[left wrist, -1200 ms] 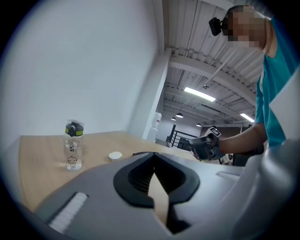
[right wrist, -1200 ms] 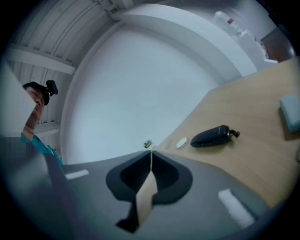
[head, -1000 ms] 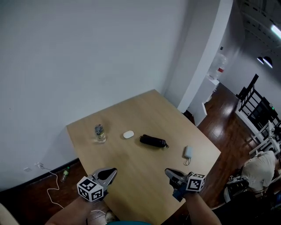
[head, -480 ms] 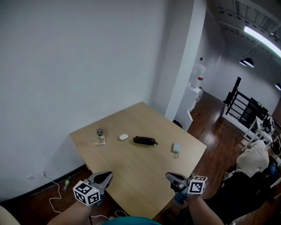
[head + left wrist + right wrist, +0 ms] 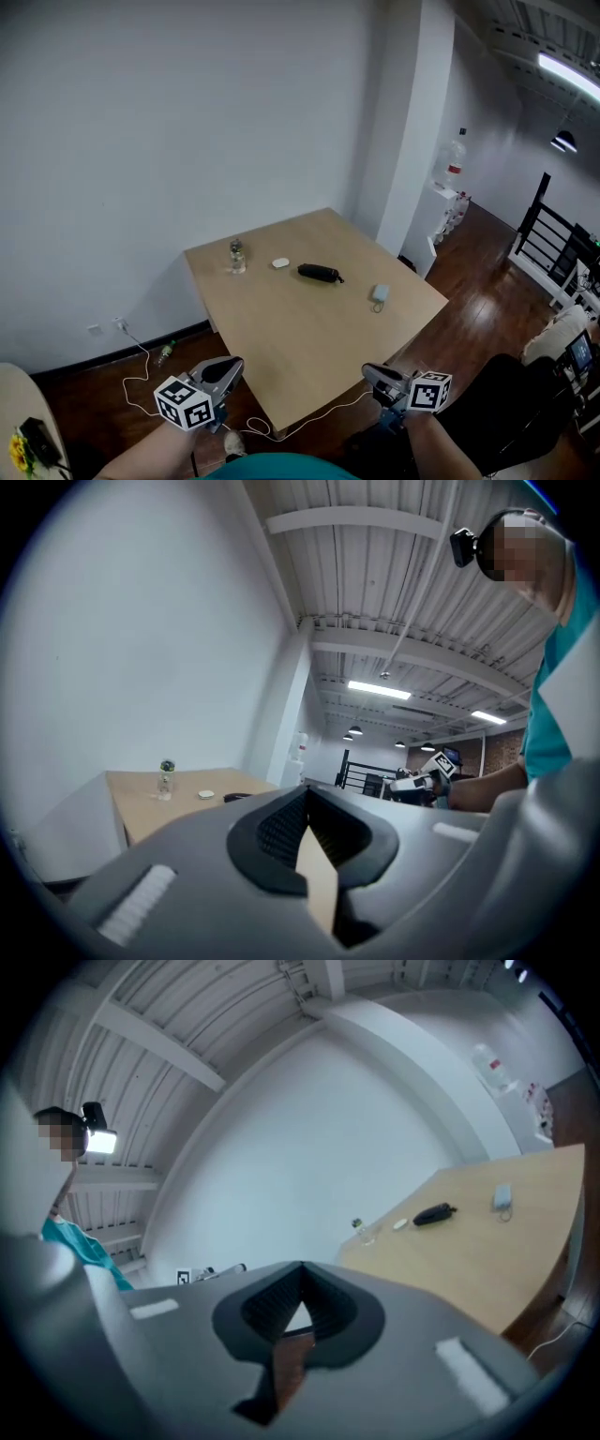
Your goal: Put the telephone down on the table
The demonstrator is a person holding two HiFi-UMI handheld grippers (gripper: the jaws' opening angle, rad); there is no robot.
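Biggest thing first: the wooden table (image 5: 309, 319) takes up the middle of the head view, 1 side against the white wall, with everything on it strung out in a loose row along its upper part and the lower half bare. Next, the 2 hand-held tools sit at the bottom of the frame, over the dark floor and well short of the table's near edge. The left gripper (image 5: 234, 364) is at lower left and the right gripper (image 5: 372, 372) at lower right, both noses aimed up-frame toward the table. On each one the jaws are together with nothing between them; you just see a sliver of background through the slot. My read is they're parked low and back like that because neither is carrying anything. As for the telephone, my best guess is it's the black handset (image 5: 319, 272) lying flat just above the centre of the table, well apart from both grippers, though it's too small to be sure. If so, it already lies where the task wants it. Up-left of it stands a clear bottle (image 5: 236, 255), down-right lies a grey-blue pad (image 5: 380, 293) with a short cord, and the smallest bit is a white disc (image 5: 280, 263) between the bottle and the handset.
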